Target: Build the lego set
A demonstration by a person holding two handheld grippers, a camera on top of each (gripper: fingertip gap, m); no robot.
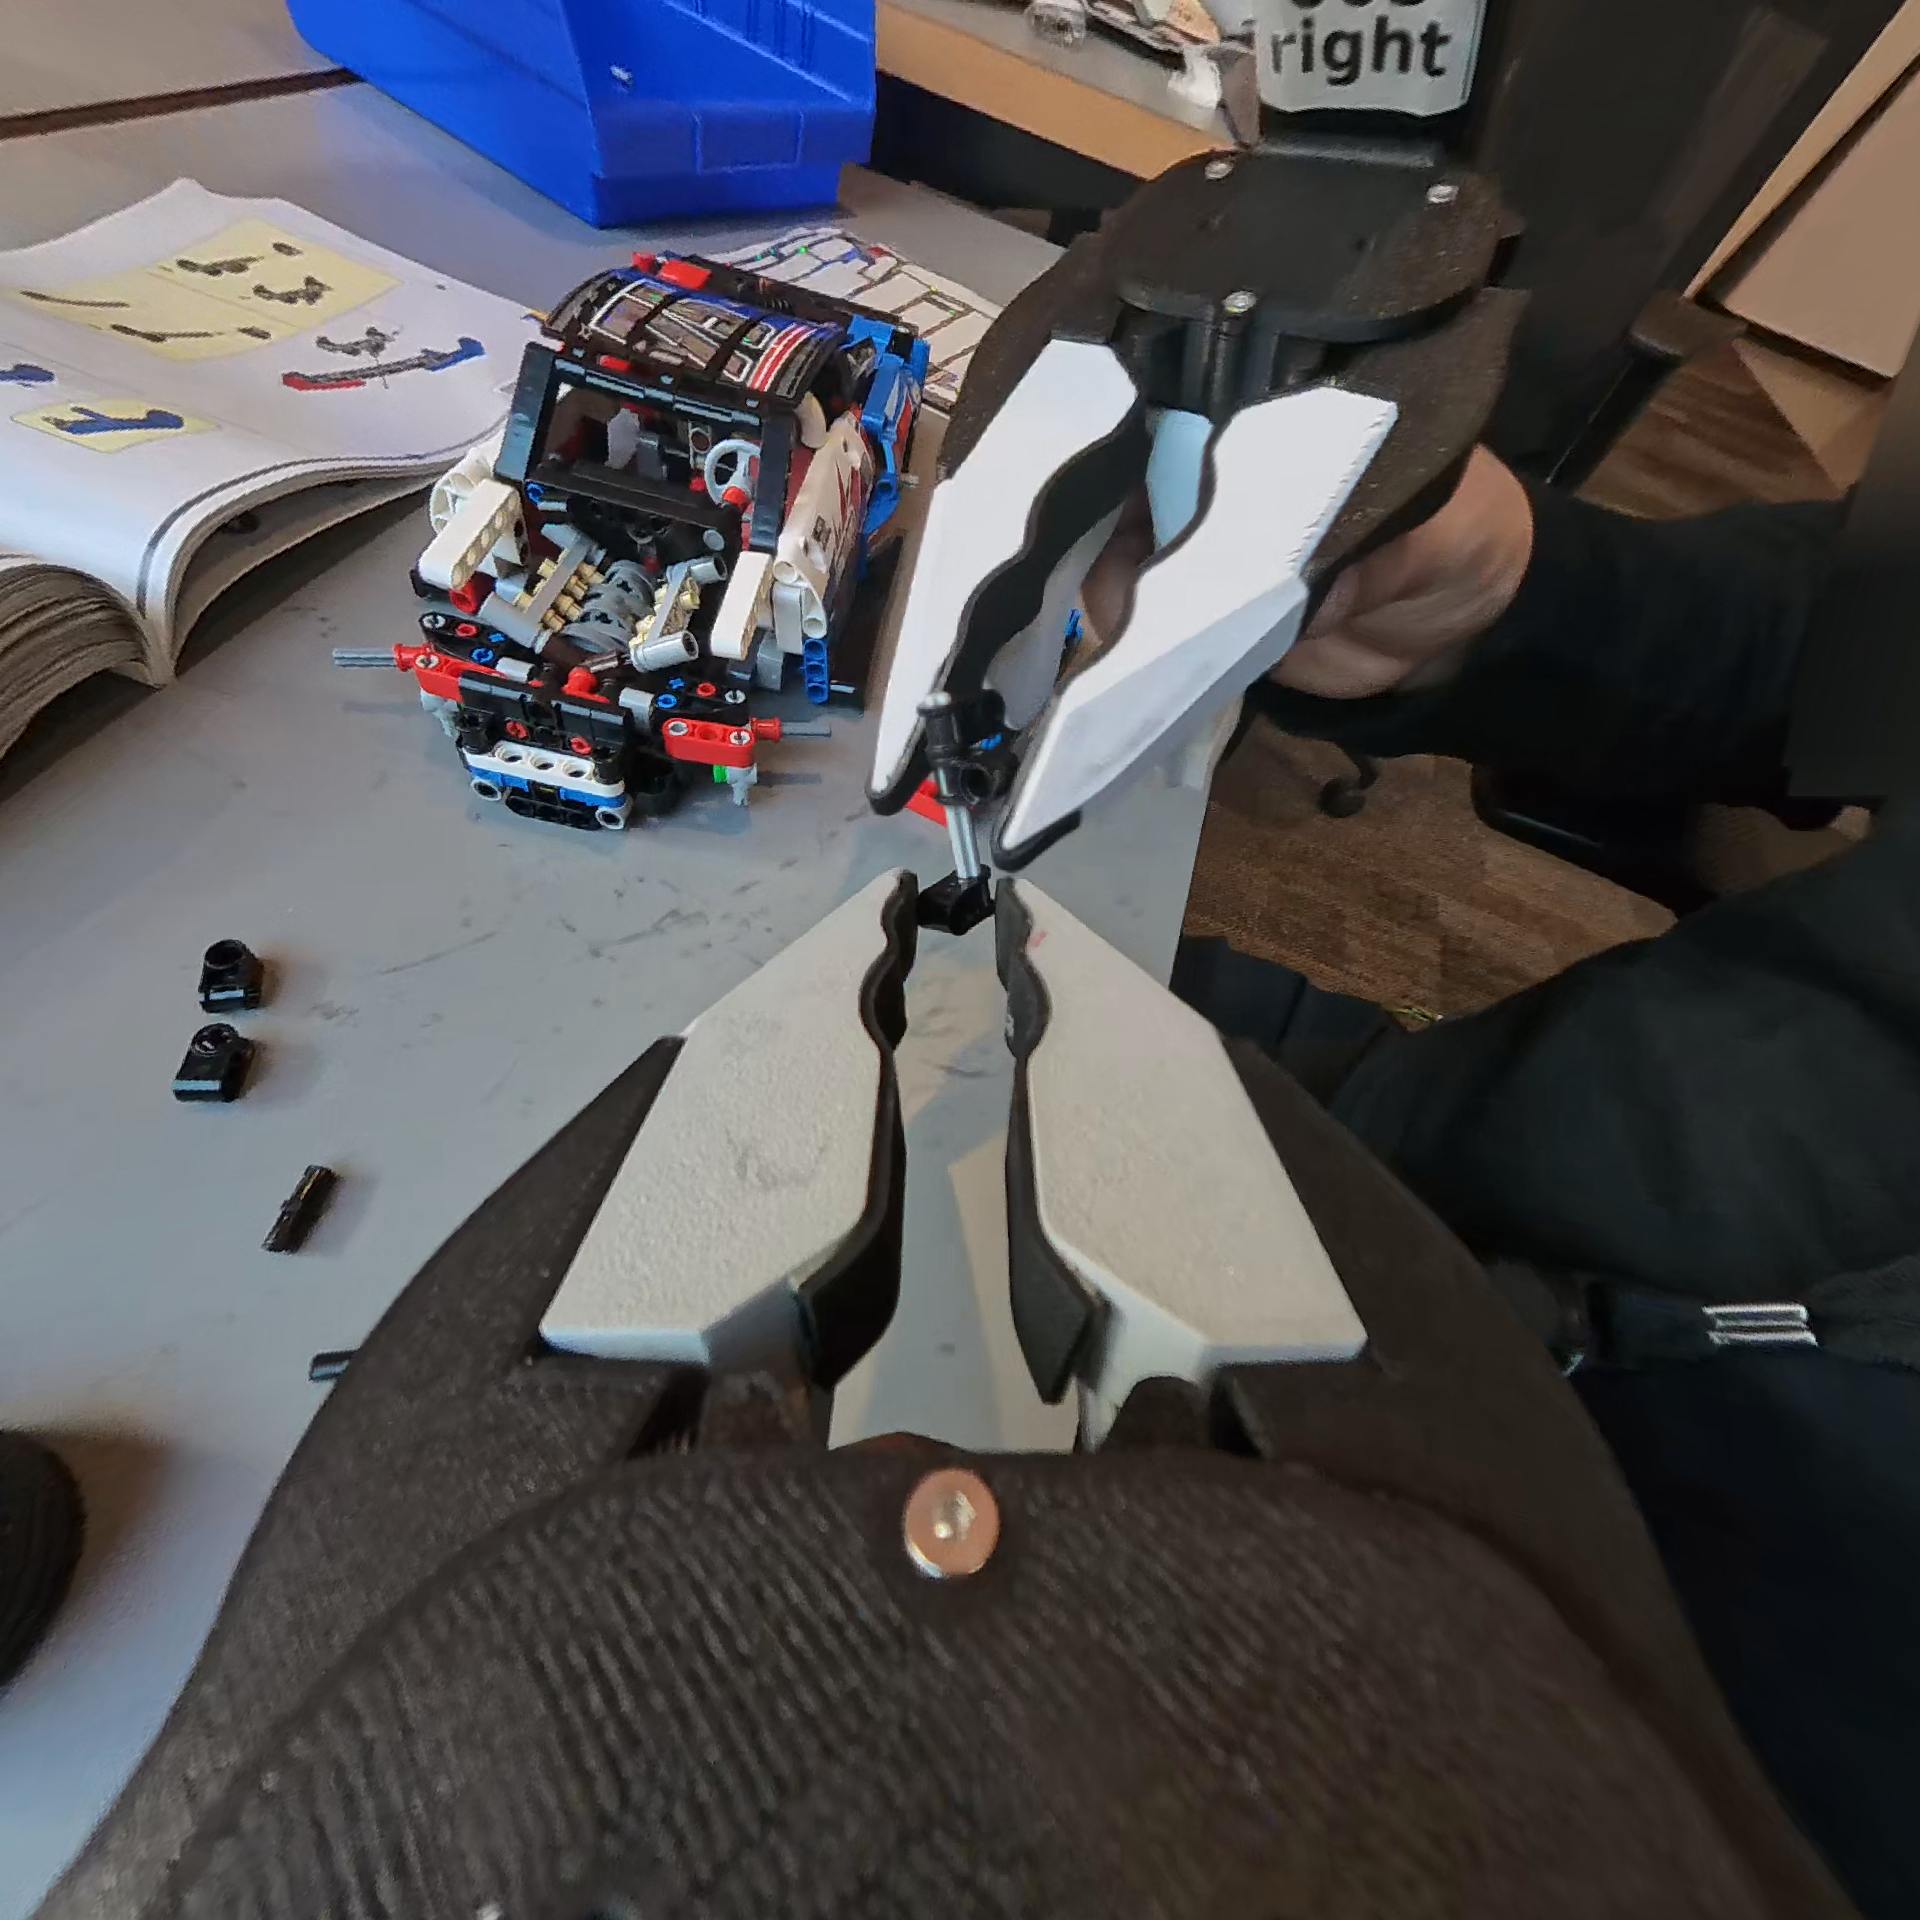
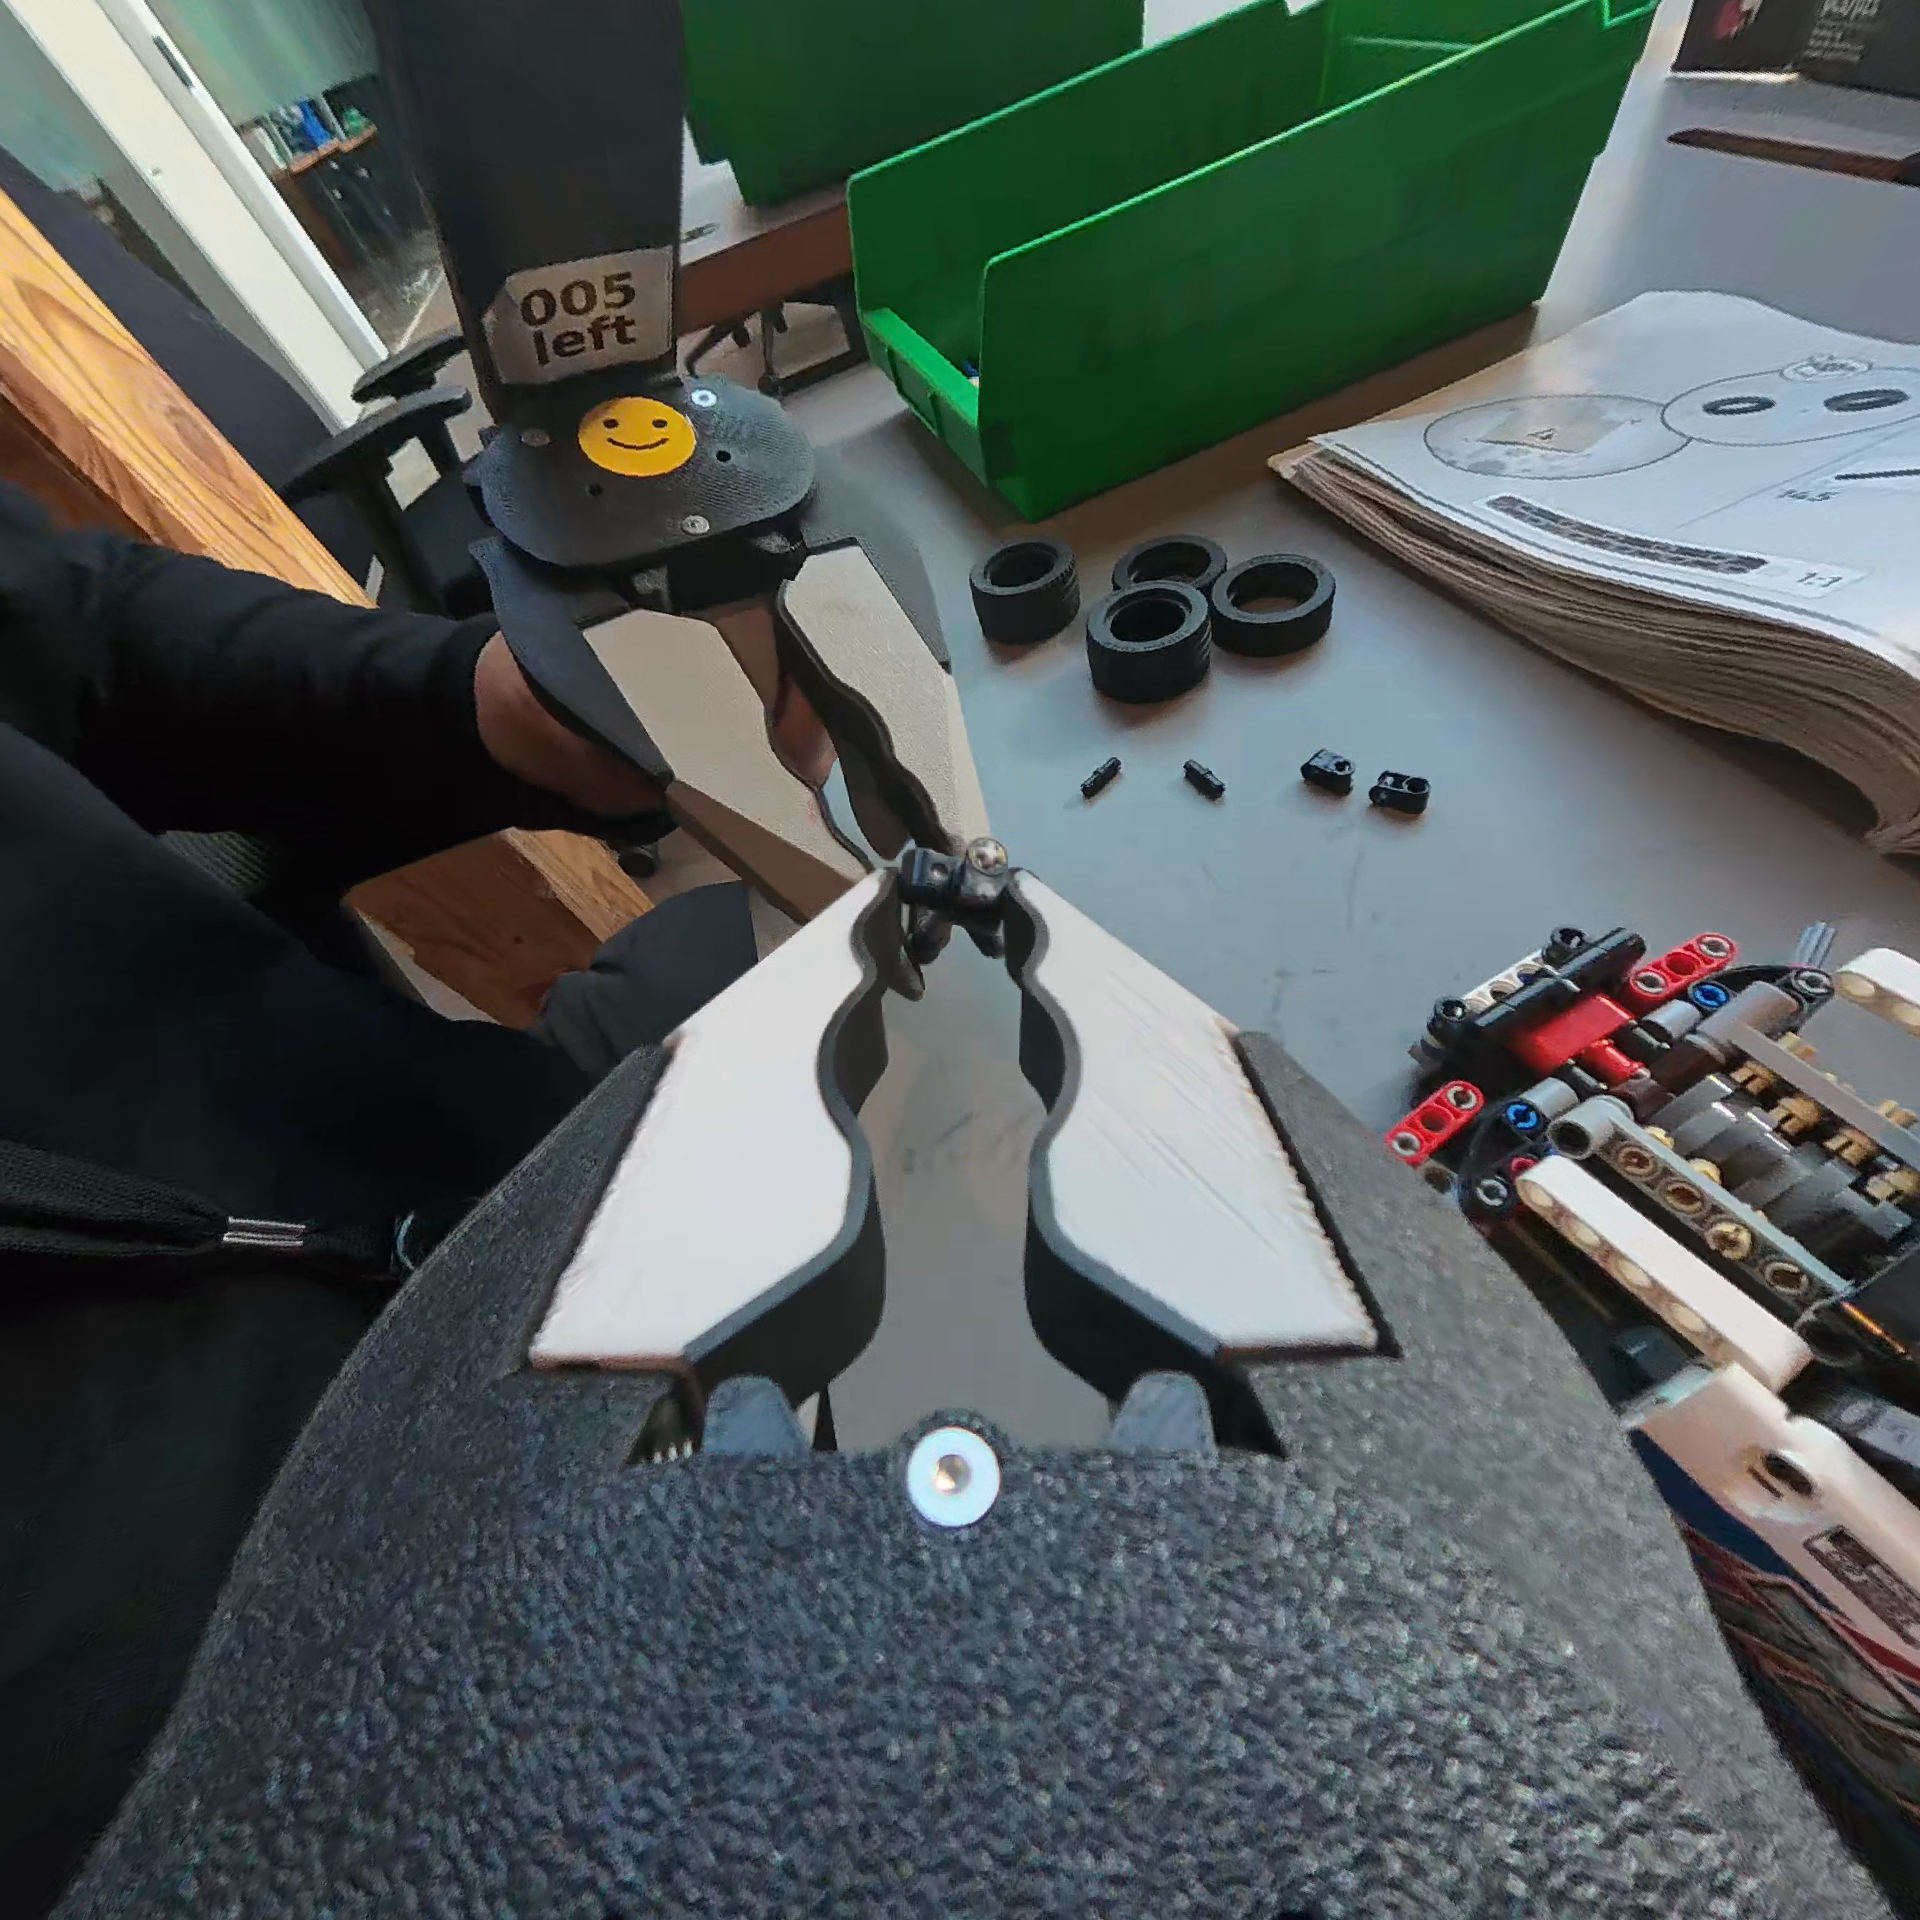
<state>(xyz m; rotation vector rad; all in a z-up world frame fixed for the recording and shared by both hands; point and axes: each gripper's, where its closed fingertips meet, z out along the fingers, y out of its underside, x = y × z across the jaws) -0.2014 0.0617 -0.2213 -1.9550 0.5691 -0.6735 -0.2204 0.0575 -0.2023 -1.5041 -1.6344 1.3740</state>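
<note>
Over at the left of the desk (image 1: 436,894), in the left wrist view, the open instruction booklet (image 1: 208,343) lies flat, presumably so the step can be read while both hands are busy. Near it two black connectors (image 1: 221,1023) and a black pin (image 1: 300,1207) sit loose on the bare desk, looking like parts laid out for later steps. Further in, the half-built car (image 1: 665,540) rests on the desk in front of a blue bin (image 1: 644,94), parked clear of the working space.

Now the action, out at the desk's right edge, up off the surface: the left gripper (image 1: 956,902) is clenched on a small black joint piece (image 1: 951,902), and the right gripper (image 1: 951,774) is clamped on the grey axle assembly (image 1: 961,790) right above it. The two parts meet tip to tip. My read: one holds steady while the other pushes the axle home.
</note>
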